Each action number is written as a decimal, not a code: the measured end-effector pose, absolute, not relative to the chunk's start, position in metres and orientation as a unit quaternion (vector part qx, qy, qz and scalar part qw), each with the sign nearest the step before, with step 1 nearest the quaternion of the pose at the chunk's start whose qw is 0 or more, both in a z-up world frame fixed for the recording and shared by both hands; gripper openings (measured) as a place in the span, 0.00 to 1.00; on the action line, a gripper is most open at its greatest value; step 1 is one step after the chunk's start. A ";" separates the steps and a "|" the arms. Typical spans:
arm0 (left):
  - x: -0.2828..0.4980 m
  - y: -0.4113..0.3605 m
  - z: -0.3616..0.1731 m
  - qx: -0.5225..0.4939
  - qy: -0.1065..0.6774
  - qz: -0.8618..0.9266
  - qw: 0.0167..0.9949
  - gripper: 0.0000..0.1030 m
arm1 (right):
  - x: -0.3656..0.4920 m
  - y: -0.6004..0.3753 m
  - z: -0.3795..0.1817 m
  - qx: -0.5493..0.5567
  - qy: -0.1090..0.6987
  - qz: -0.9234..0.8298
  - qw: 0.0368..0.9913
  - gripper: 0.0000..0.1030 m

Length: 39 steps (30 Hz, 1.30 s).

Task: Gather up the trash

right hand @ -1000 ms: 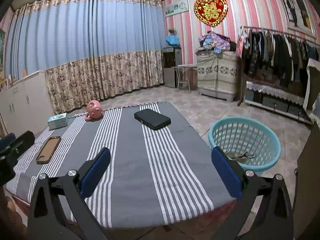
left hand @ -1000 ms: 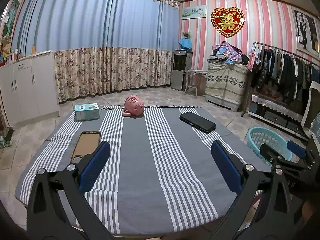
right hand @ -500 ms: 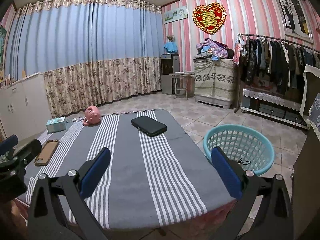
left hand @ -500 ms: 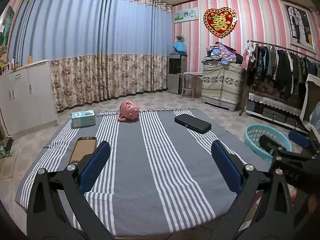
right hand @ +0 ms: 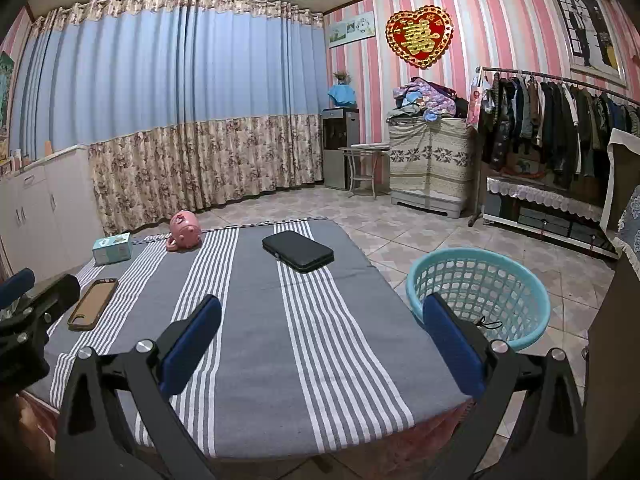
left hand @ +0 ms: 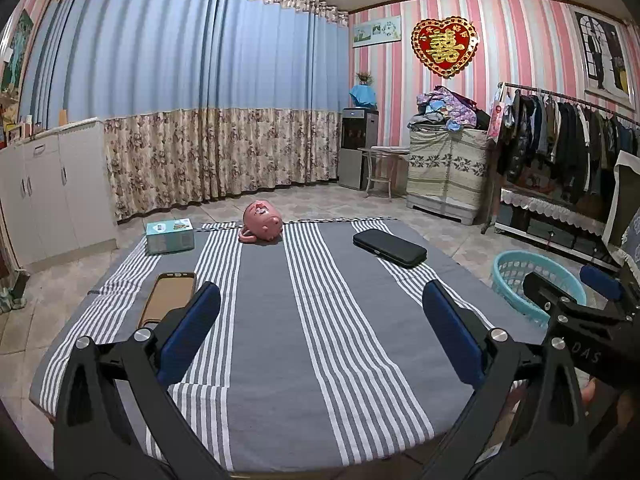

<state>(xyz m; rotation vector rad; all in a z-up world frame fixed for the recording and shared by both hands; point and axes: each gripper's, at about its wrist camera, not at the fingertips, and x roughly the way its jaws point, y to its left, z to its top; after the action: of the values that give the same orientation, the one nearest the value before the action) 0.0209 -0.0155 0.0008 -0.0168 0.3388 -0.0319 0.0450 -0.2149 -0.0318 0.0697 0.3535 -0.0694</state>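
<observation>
A turquoise plastic basket (right hand: 478,294) stands on the floor right of the table, with a small dark item at its bottom; it also shows in the left wrist view (left hand: 520,276). My left gripper (left hand: 320,322) is open and empty above the near part of the grey striped tablecloth (left hand: 320,340). My right gripper (right hand: 320,334) is open and empty over the table's near right part, its right finger in front of the basket. On the cloth lie a phone in a brown case (left hand: 168,298), a black case (left hand: 390,247), a pink pig toy (left hand: 262,228) and a teal box (left hand: 170,237).
White cabinets (left hand: 48,196) stand at the left, curtains behind. A clothes rack (right hand: 560,136), a covered cabinet (right hand: 430,164) and a small metal table (right hand: 364,160) stand at the right on the tiled floor.
Both grippers have risen and pulled back a little, so the table looks farther and more of the room shows. Both stay open and empty.
</observation>
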 end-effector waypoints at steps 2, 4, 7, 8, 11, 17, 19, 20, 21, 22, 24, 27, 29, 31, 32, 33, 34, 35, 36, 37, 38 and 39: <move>0.021 -0.015 0.001 -0.007 0.167 -0.017 0.986 0.95 | 0.045 -0.215 -0.032 0.035 0.176 -0.033 0.983 0.96; 0.020 -0.014 0.001 -0.010 0.166 -0.018 0.986 0.95 | 0.045 -0.215 -0.032 0.034 0.176 -0.034 0.983 0.96; 0.020 -0.014 0.001 -0.010 0.166 -0.018 0.986 0.95 | 0.046 -0.213 -0.031 0.034 0.175 -0.033 0.983 0.96; 0.020 -0.013 0.001 -0.010 0.165 -0.017 0.986 0.95 | 0.046 -0.213 -0.031 0.033 0.174 -0.033 0.984 0.96; 0.020 -0.013 0.003 -0.011 0.165 -0.017 0.986 0.95 | 0.048 -0.211 -0.031 0.032 0.172 -0.031 0.984 0.96; 0.020 -0.012 0.003 -0.010 0.166 -0.017 0.986 0.95 | 0.047 -0.212 -0.031 0.035 0.170 -0.030 0.984 0.96; 0.019 -0.012 0.003 -0.009 0.165 -0.016 0.986 0.95 | 0.047 -0.212 -0.031 0.036 0.170 -0.030 0.984 0.96; 0.020 -0.012 0.003 -0.010 0.165 -0.016 0.986 0.95 | 0.047 -0.212 -0.031 0.035 0.170 -0.030 0.984 0.96; 0.020 -0.012 0.003 -0.009 0.165 -0.016 0.986 0.95 | 0.047 -0.213 -0.031 0.035 0.170 -0.029 0.984 0.96; 0.019 -0.011 0.004 -0.010 0.165 -0.015 0.986 0.95 | 0.047 -0.213 -0.031 0.035 0.170 -0.030 0.984 0.96; 0.020 -0.012 0.004 -0.010 0.165 -0.016 0.986 0.95 | 0.047 -0.213 -0.031 0.035 0.171 -0.029 0.984 0.96; 0.020 -0.011 0.004 -0.009 0.165 -0.015 0.986 0.95 | 0.048 -0.212 -0.030 0.035 0.171 -0.029 0.984 0.96; 0.021 -0.010 0.004 -0.010 0.166 -0.014 0.986 0.95 | 0.048 -0.212 -0.030 0.035 0.171 -0.029 0.984 0.96; 0.022 -0.008 0.005 -0.010 0.166 -0.013 0.986 0.95 | 0.048 -0.212 -0.030 0.035 0.171 -0.029 0.984 0.96; 0.022 -0.008 0.005 -0.010 0.167 -0.014 0.986 0.95 | 0.048 -0.212 -0.031 0.035 0.171 -0.028 0.984 0.96; 0.022 -0.007 0.005 -0.010 0.167 -0.014 0.986 0.95 | 0.048 -0.212 -0.031 0.035 0.171 -0.029 0.984 0.96; 0.022 -0.008 0.005 -0.010 0.166 -0.013 0.986 0.95 | 0.048 -0.211 -0.031 0.035 0.171 -0.029 0.984 0.96; 0.022 -0.007 0.005 -0.010 0.167 -0.014 0.986 0.95 | 0.048 -0.212 -0.031 0.035 0.171 -0.029 0.984 0.96; 0.023 -0.005 0.004 -0.011 0.167 -0.013 0.986 0.95 | 0.048 -0.211 -0.031 0.035 0.171 -0.029 0.984 0.96; 0.023 -0.005 0.005 -0.010 0.167 -0.013 0.986 0.95 | 0.048 -0.212 -0.030 0.035 0.171 -0.029 0.984 0.96; 0.023 -0.005 0.005 -0.010 0.167 -0.012 0.986 0.95 | 0.048 -0.212 -0.030 0.035 0.171 -0.029 0.984 0.96; 0.023 -0.004 0.005 -0.011 0.166 -0.011 0.986 0.95 | 0.048 -0.211 -0.030 0.035 0.170 -0.029 0.984 0.96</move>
<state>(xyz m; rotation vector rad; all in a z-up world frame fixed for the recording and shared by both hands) 0.0230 -0.0040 0.0046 -0.0215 0.3329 -0.0217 0.0483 -0.2111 -0.0304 0.0695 0.3420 -0.0574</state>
